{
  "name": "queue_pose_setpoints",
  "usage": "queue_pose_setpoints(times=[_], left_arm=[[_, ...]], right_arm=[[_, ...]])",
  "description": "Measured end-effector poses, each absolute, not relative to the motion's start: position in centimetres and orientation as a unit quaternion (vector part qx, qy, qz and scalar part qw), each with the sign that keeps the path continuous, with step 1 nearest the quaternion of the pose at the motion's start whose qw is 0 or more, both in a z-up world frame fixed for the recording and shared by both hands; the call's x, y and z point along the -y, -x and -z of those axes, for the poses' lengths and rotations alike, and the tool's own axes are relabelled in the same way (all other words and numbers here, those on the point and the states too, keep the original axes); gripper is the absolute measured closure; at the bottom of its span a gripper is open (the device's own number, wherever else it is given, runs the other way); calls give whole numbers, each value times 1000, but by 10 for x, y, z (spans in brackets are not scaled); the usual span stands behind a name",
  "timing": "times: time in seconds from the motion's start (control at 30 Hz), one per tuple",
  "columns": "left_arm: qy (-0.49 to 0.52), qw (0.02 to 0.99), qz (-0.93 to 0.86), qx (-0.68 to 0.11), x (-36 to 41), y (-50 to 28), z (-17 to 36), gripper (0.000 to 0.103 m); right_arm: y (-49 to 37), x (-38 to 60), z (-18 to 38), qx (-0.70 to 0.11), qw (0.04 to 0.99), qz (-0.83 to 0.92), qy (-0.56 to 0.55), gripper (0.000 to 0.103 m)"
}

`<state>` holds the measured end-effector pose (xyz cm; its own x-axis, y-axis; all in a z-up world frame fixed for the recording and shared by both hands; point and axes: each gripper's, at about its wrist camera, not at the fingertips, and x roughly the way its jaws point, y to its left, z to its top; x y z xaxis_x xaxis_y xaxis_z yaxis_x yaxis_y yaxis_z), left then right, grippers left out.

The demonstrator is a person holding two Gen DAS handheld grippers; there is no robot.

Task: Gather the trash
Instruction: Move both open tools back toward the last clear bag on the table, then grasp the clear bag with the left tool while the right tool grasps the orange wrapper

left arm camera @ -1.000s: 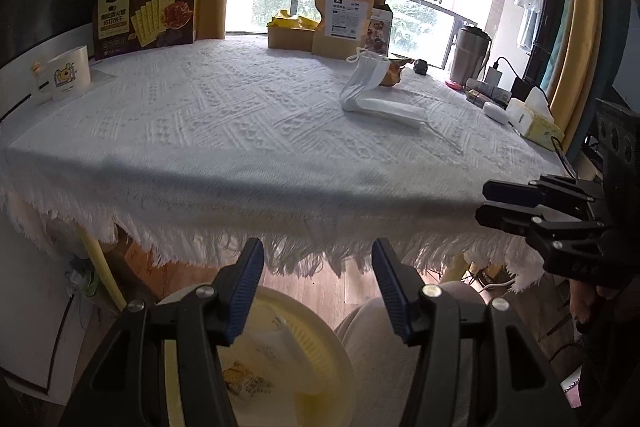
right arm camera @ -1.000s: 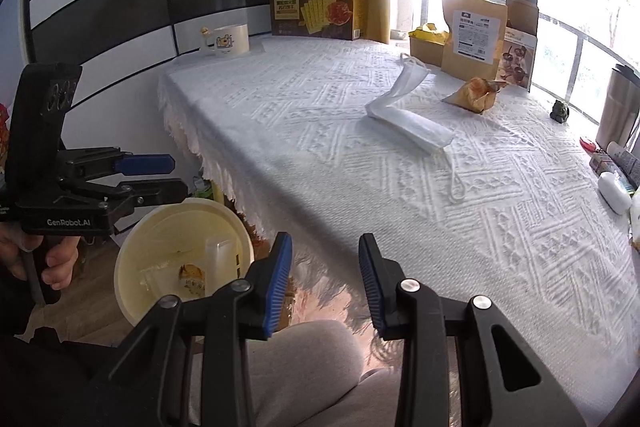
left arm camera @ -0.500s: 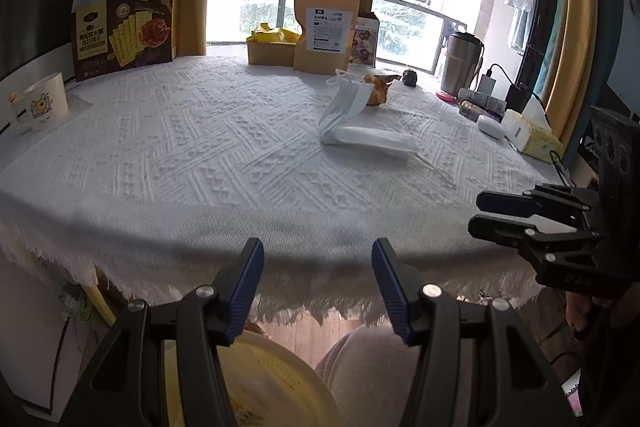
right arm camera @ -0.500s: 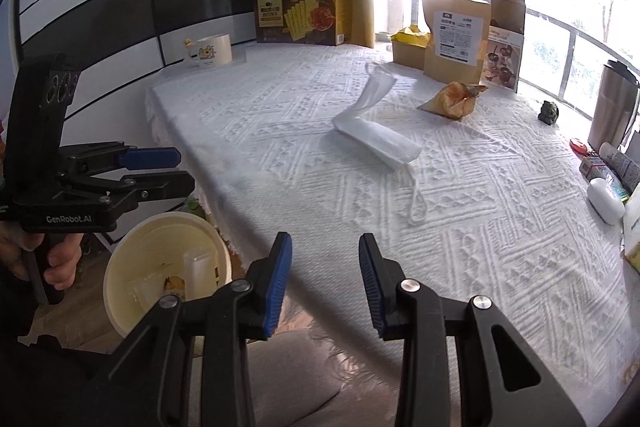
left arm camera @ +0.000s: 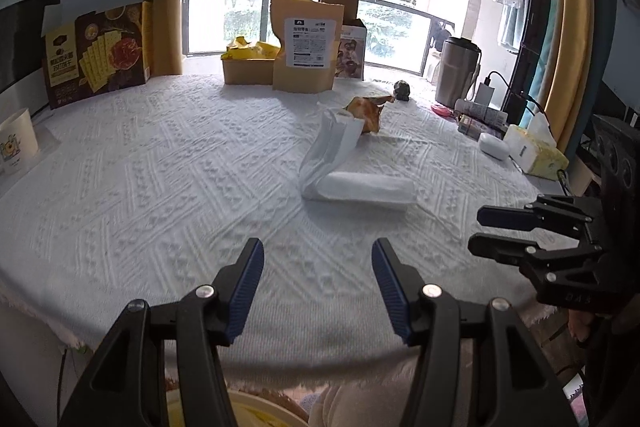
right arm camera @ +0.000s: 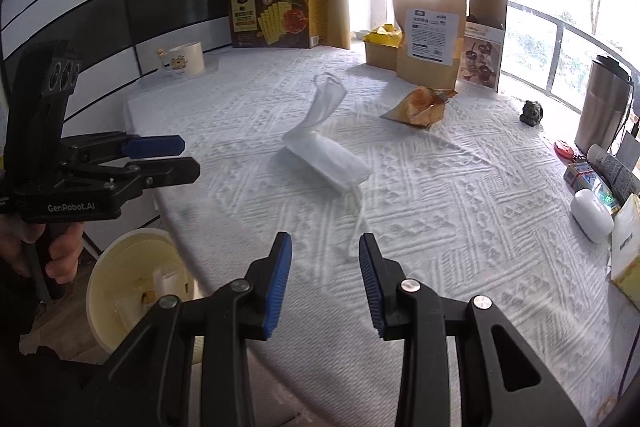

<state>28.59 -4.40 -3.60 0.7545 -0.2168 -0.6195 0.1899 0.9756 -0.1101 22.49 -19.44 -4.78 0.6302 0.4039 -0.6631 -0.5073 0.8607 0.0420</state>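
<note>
Your left gripper [left arm camera: 318, 269] hangs over the near edge of the table [left arm camera: 132, 195] with its blue-padded fingers spread wide and nothing between them. Your right gripper [right arm camera: 324, 269] hovers above the white cloth with its fingers at a narrower gap, also empty. On the side of the left tool, seen from the right wrist, you can read "GenRobot.AI".

The trash sits mid-table, ahead of both grippers: a white face mask [left arm camera: 344, 171], folded, one half lying flat and the other standing up, its ear loop trailing toward your right gripper. Just behind it lies a crumpled brown wrapper [left arm camera: 368, 111].

The cloth around the mask is bare on every side. Clutter keeps to the rims: a dark cracker box [left arm camera: 96, 55] and a paper cup [right arm camera: 182, 61] on the left, a kraft pouch [left arm camera: 306, 45] with a white label along the window, its print probably too small to read, and a steel tumbler [left arm camera: 456, 71] on the right.

Below the table's left edge stands a cream bin [right arm camera: 132, 283] holding some scraps.
</note>
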Motion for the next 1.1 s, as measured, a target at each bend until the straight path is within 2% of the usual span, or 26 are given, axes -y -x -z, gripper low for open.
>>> queue_pose_setpoints(times=[0.23, 0.57, 0.73, 0.8, 0.87, 0.97, 1.1], left_arm=[[22, 932, 112, -343, 53, -330, 35, 47], [7, 922, 120, -368, 71, -390, 42, 47], [-2, 913, 113, -391, 72, -409, 52, 47], [3, 914, 118, -387, 70, -411, 51, 55], [-2, 914, 114, -388, 70, -412, 53, 87], [10, 920, 117, -375, 66, -408, 51, 97], [22, 930, 105, -352, 56, -401, 44, 99]], right_arm=[[-249, 199, 43, -359, 898, -239, 88, 65], [-291, 203, 34, -365, 899, -215, 111, 63], [-320, 209, 32, -365, 902, -203, 109, 56], [-333, 210, 34, -368, 902, -200, 107, 55], [-347, 212, 35, -370, 902, -194, 106, 54], [-369, 215, 36, -375, 902, -189, 95, 47], [-397, 214, 36, -385, 898, -197, 74, 42]])
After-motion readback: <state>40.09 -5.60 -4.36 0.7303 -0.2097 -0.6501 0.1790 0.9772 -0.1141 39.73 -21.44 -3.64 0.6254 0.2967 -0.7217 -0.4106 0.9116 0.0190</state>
